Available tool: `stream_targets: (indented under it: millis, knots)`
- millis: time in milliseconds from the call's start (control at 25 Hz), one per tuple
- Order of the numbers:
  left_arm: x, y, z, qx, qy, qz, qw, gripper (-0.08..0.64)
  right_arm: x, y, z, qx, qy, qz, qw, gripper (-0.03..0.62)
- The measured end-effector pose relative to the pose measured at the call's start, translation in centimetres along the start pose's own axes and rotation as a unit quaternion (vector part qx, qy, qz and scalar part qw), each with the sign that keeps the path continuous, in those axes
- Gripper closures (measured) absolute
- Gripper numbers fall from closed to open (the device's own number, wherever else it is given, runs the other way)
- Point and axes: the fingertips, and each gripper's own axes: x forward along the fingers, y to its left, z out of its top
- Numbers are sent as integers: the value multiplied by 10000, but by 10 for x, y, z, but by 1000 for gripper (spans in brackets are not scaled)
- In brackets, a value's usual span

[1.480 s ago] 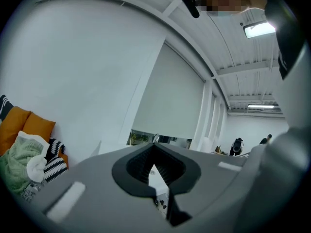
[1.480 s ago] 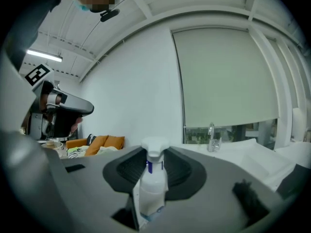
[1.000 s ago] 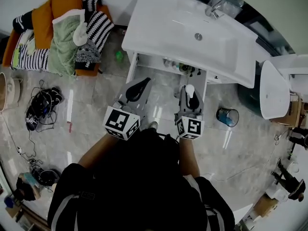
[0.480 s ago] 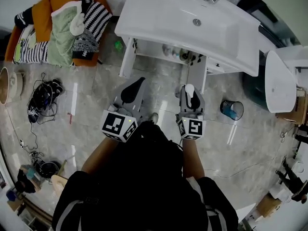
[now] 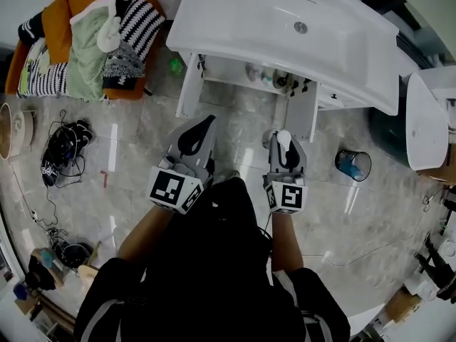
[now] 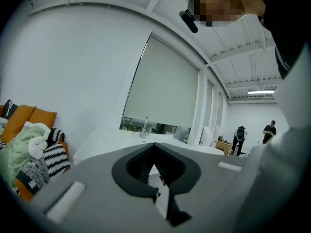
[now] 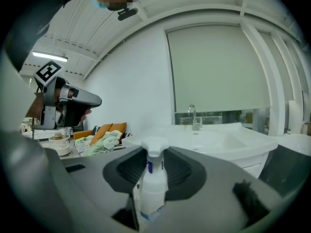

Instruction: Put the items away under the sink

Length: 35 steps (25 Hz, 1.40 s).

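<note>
White spray bottle (image 7: pixel 153 186) stands upright between the jaws of the right claw (image 7: pixel 154 152), which grips it; left claw (image 6: pixel 153 146) is closed, empty.

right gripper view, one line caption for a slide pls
Spray bottle held upright between the jaws, white sink with faucet straight ahead

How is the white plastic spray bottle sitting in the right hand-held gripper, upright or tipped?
Upright. In the right gripper view the white plastic spray bottle stands between the right hand-held gripper's jaws, trigger head on top.
</note>
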Motion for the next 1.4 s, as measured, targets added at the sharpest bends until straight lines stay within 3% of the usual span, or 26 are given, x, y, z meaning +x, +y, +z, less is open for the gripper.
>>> stream_targets:
  millis: [720,1200,1400]
  knots:
    - [87,69,-182,-110,14,-26,9999,554,89,-24,-191,128,26,-197,9997,471]
    - [117,107,-307,46,-325,-5,9995,554,146,-37,-308,-22,-106,-94,9999,471]
    - [111,123,-335,50,-593,-32,9982,554,165,-37,-339,-104,-300,-43,9995,471]
